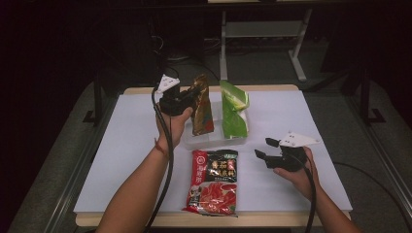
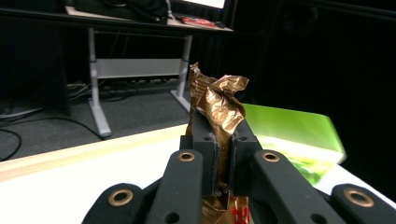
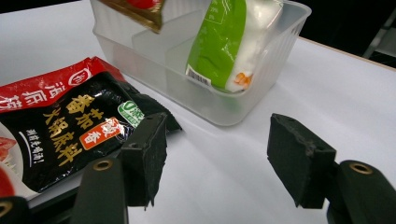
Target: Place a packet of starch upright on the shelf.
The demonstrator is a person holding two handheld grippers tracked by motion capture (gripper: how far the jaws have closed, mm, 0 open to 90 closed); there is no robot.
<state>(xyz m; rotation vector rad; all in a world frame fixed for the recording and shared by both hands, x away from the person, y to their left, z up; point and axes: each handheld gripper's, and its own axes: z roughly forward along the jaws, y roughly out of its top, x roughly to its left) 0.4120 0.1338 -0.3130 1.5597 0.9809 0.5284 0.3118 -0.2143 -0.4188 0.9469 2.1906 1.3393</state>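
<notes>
The white table (image 1: pixel 121 160) stands on grey carpet in a dark room, carrying a clear plastic bin (image 1: pixel 206 141) with a green packet (image 1: pixel 234 109) upright inside and a red-and-black sauce packet (image 1: pixel 214 182) lying flat just before it. The left gripper (image 1: pixel 194 93) pinches the crumpled top of a bronze foil packet (image 1: pixel 202 109), hanging over the bin. The right gripper view shows the right gripper (image 3: pixel 217 154) gaping with nothing between its jaws, and the foil packet's lower edge above the bin.

Pouch: crinkled bronze-gold foil pouch (image 1: pixel 202 107), red print low down
Pose: upright, top edge pinched
Place: over the clear tray's (image 1: pixel 209 141) left part, beside green bag (image 1: pixel 234 109)
</notes>
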